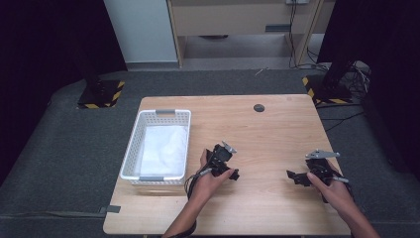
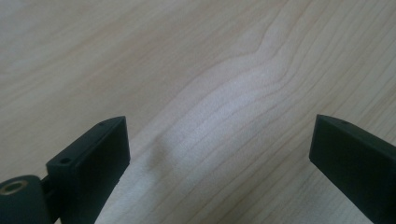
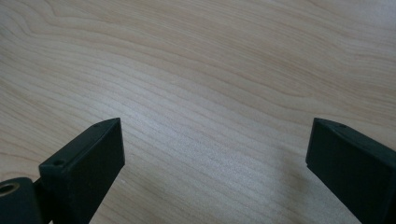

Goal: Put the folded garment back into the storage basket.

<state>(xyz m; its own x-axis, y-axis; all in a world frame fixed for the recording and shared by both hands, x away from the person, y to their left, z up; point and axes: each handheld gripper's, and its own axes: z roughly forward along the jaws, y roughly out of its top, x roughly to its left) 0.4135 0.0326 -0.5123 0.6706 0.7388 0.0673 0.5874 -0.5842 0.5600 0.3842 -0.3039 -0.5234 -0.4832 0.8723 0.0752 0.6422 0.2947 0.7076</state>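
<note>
Both grippers, left gripper (image 1: 222,163) & right gripper (image 1: 308,174), are held low over the bare wooden table (image 1: 277,129) w/ jaws spread, nothing pinched, probably idle; the white cloth (image 1: 163,144) is kept in the white basket (image 1: 130,153) at left.

Grey carpet floor (image 1: 59,144), wooden cabinet (image 1: 237,20), hazard-striped stand bases (image 1: 100,94).

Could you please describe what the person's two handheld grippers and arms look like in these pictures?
Both are black two-jaw tools. The left gripper trails a dark cable and has a grey plate on top; the right gripper carries a grey three-cornered plate too. In the gripper views the jaws are flat, blocky and matte black, each with a small hole, and a brass-ringed hole shows low at the left. The forearms are bare, with no sleeves.
</note>
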